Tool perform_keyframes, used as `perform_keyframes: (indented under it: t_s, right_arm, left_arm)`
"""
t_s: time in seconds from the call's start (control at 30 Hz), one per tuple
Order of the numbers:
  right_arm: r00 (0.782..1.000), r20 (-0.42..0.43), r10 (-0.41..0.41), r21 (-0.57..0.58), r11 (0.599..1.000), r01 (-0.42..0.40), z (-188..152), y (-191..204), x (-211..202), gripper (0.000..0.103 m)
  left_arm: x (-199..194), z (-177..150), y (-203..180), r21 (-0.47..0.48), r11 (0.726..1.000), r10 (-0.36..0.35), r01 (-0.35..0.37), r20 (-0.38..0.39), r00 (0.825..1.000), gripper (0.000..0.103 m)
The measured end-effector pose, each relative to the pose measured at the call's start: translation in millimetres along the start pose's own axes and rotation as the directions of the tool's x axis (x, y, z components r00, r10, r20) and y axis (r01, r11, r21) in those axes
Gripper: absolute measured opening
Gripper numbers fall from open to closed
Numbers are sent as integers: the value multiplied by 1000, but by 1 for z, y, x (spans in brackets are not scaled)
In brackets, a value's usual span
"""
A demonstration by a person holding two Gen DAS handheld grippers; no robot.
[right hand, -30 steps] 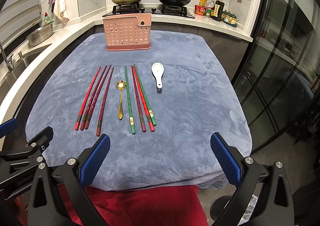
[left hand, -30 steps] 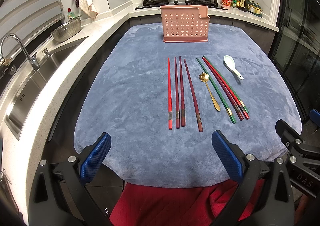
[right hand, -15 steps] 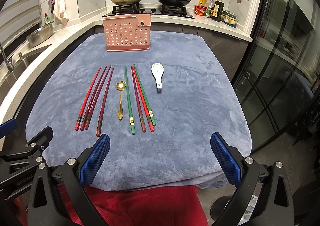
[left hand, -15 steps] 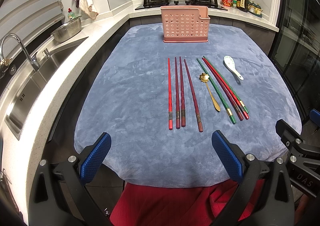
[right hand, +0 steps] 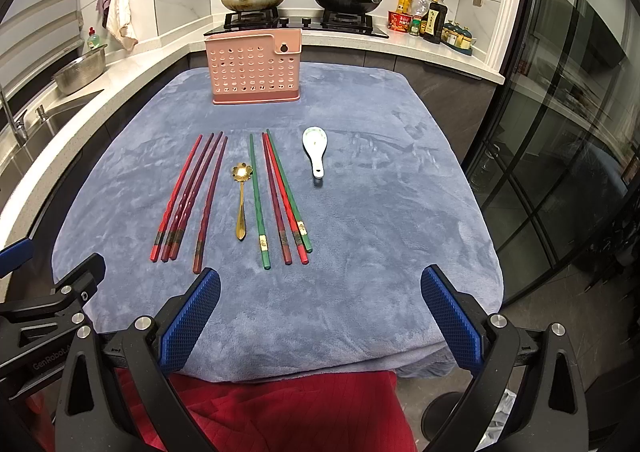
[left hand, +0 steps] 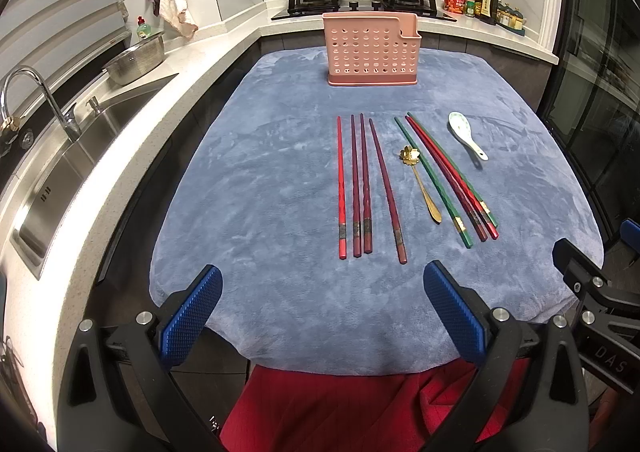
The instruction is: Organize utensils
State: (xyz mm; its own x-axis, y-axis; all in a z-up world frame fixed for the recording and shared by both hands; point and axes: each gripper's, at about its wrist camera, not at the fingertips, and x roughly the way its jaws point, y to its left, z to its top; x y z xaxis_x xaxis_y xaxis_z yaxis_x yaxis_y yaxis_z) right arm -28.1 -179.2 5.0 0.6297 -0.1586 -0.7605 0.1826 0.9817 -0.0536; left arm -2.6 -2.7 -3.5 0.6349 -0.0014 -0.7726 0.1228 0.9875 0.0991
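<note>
Nothing had changed over the last second: the blue plush cloth kept every utensil, so sorting had not begun. The pink perforated plastic holder stood at twelve o'clock, with the red and green chopsticks, gold flower-bowled spoon and white ceramic spoon below it. The left gripper and right gripper hovered at six o'clock, jaws wide, holding nothing.

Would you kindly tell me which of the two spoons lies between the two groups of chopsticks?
The gold spoon with the flower-shaped bowl; the white ceramic spoon lies apart, to the right of all the chopsticks.
</note>
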Motion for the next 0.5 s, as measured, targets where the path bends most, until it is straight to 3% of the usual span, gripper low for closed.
perform_keyframes:
  t_s: [0.5]
  right_arm:
    - [1000, 0, 0, 2, 1000, 0, 0, -1, 0, 96]
  left_arm:
    - [0, 0, 2, -3, 1000, -4, 4, -1, 1000, 96]
